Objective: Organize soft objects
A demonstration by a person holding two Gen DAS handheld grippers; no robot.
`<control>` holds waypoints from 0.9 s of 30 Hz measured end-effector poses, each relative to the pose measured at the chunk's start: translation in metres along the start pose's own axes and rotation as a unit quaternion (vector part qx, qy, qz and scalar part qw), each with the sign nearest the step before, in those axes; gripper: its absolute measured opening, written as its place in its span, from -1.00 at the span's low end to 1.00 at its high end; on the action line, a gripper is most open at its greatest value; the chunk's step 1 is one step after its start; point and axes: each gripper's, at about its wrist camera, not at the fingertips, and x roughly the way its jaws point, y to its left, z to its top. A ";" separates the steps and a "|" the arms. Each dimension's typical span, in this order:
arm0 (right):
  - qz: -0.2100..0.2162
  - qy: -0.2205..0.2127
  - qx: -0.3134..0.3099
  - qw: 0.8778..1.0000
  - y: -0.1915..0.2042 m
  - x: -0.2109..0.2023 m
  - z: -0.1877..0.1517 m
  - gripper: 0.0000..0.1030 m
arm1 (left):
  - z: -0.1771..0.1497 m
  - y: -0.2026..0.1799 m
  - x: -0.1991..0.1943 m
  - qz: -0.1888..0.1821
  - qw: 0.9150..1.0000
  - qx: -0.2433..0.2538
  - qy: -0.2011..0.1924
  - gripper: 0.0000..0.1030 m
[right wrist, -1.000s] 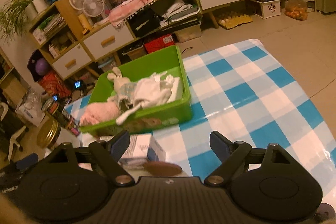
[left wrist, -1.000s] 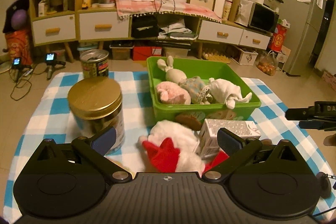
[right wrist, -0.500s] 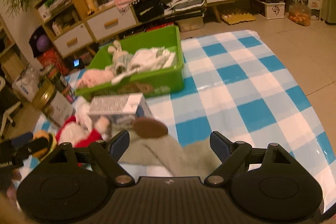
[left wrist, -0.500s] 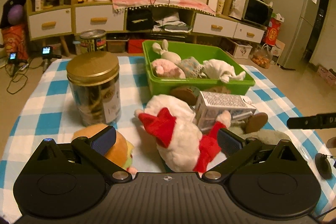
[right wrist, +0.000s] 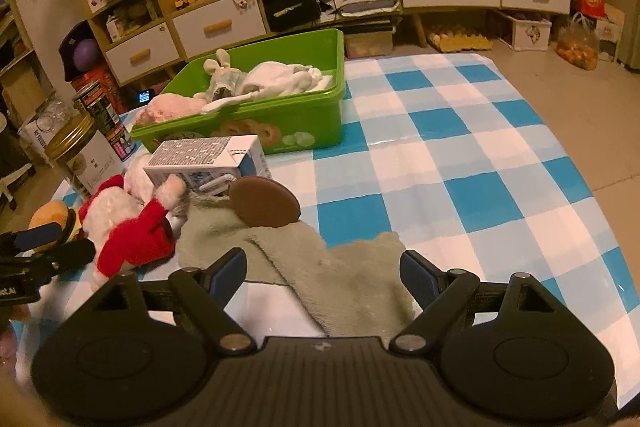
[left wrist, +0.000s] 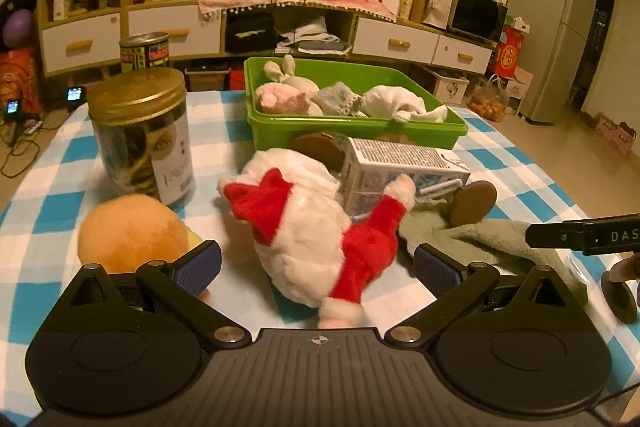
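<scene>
1. Covering most of both frames is the blue-and-white checked table. A second ago my cameras saw mainly its far half; now the near clutter fills the lower part of each view, so I have come down toward the toys that are not yet put away.
2. Sitting upper centre in the left view is the green bin, with a pink plush, a rabbit doll and a white cloth toy already inside. It is my judged goal for the rest.
3. Spreading across the lower centre of the right view is the grey-green plush with its brown round foot. It was out of sight a second ago and now lies under my right gripper, whose jaws stand apart and clasp nothing.
4. Lying lower centre in the left view is the Santa plush, between the parted jaws of my left gripper. The pads are clear of it, so it is not yet gripped.
5. Resting against Santa's arm, just in front of the bin, is the milk carton, hard goods I should leave.
6. Standing at left centre is the gold-lidded jar, also hard.
7. Peeking at lower left, touching my left jaw, is the orange burger plush, newly in view and one more to bin.
</scene>
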 end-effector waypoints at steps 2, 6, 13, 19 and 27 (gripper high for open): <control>-0.002 -0.006 -0.009 1.000 0.004 0.002 -0.003 0.06 | -0.006 -0.004 0.001 0.004 1.000 0.001 -0.007 0.90; -0.008 -0.024 -0.021 0.999 0.011 0.006 -0.008 0.06 | -0.014 -0.009 0.004 0.020 1.000 -0.001 -0.020 0.90; -0.017 -0.045 -0.049 0.998 0.025 0.016 -0.011 0.06 | -0.016 -0.014 0.011 0.035 0.999 -0.011 -0.035 0.89; -0.022 -0.066 -0.066 0.995 0.036 0.025 -0.009 0.06 | -0.016 -0.015 0.017 0.044 0.998 -0.014 -0.048 0.84; -0.032 -0.076 -0.077 0.994 0.051 0.041 -0.003 0.05 | -0.011 -0.017 0.025 0.055 0.997 -0.023 -0.040 0.62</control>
